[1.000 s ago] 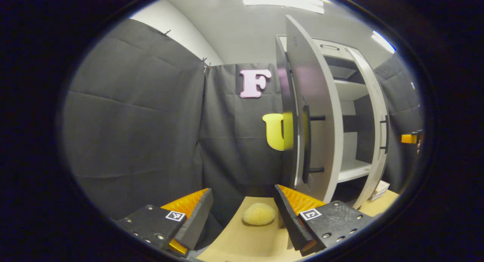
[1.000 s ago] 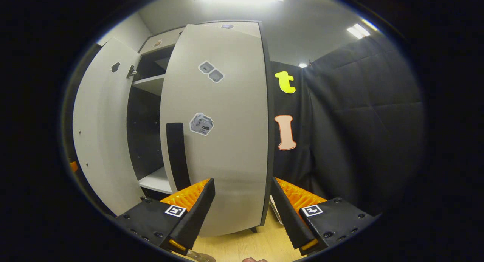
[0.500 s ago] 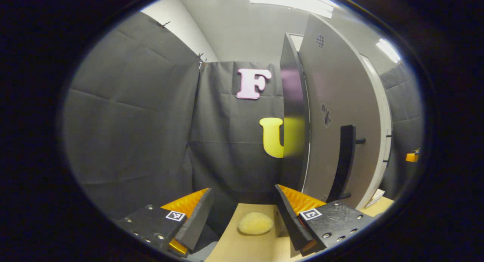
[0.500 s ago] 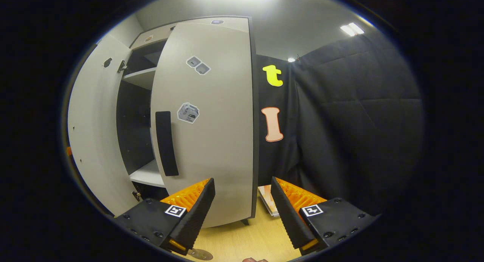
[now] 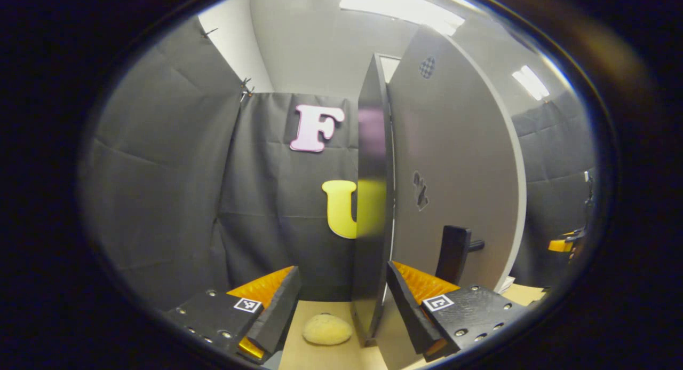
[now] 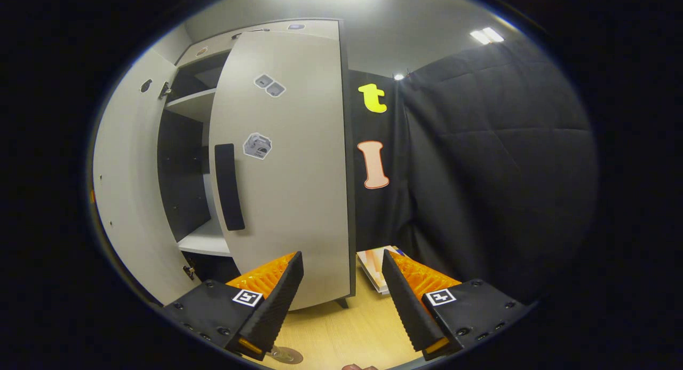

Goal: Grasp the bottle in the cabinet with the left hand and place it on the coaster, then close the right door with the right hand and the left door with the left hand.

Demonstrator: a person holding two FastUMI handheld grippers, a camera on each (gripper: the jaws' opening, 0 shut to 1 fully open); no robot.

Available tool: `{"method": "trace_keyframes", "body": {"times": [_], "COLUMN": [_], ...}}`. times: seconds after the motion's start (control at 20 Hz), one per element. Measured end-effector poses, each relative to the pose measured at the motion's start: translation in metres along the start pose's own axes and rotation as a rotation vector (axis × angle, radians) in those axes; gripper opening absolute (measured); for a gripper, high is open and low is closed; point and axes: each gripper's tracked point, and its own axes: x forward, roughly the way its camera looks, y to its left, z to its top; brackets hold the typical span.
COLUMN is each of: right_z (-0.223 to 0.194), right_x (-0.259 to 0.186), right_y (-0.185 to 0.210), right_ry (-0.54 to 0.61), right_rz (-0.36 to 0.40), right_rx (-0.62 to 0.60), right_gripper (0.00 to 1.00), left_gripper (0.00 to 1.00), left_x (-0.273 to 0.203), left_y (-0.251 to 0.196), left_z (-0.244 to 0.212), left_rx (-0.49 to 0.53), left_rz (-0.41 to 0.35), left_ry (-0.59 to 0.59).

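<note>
Left door [image 5: 453, 162]: nearly edge-on at 2 o'clock of the left tongs [image 5: 341, 300]; handle [image 5: 453, 247] just beyond.
Right door [image 6: 288, 167]: at 11 o'clock of the right tongs [image 6: 341, 295], part shut, shelf [image 6: 205, 242] exposed.
Bottle: can't spot it.
Tongs: both wide open, empty.
Risk: doors could collide at the seam; tongs could slip off the panel.
</note>
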Motion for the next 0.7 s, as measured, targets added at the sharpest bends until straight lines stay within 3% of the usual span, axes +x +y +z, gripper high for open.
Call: {"method": "trace_keyframes", "body": {"times": [0.15, 0.4, 0.5, 0.7], "right_z": [-0.006, -0.015, -0.012, -0.008], "right_x": [-0.003, -0.004, -0.001, 0.001], "right_y": [-0.004, -0.007, -0.004, 0.003], "right_ry": [0.011, 0.029, 0.026, 0.006], "right_rz": [-0.013, -0.024, -0.015, 0.021], "right_rx": [0.02, 0.044, 0.035, 0.014], "right_gripper": [0.95, 0.95, 0.92, 0.95], "left_gripper": [0.92, 0.92, 0.92, 0.93], "left_x": [0.004, -0.002, 0.001, 0.004], "left_y": [-0.011, -0.015, -0.029, -0.069], "left_z": [-0.002, -0.003, -0.006, 0.0], "left_rx": [0.019, 0.017, 0.003, 0.051], "left_rz": [-0.019, 0.03, 0.012, -0.01], "left_ry": [0.015, 0.019, 0.024, 0.003]}}
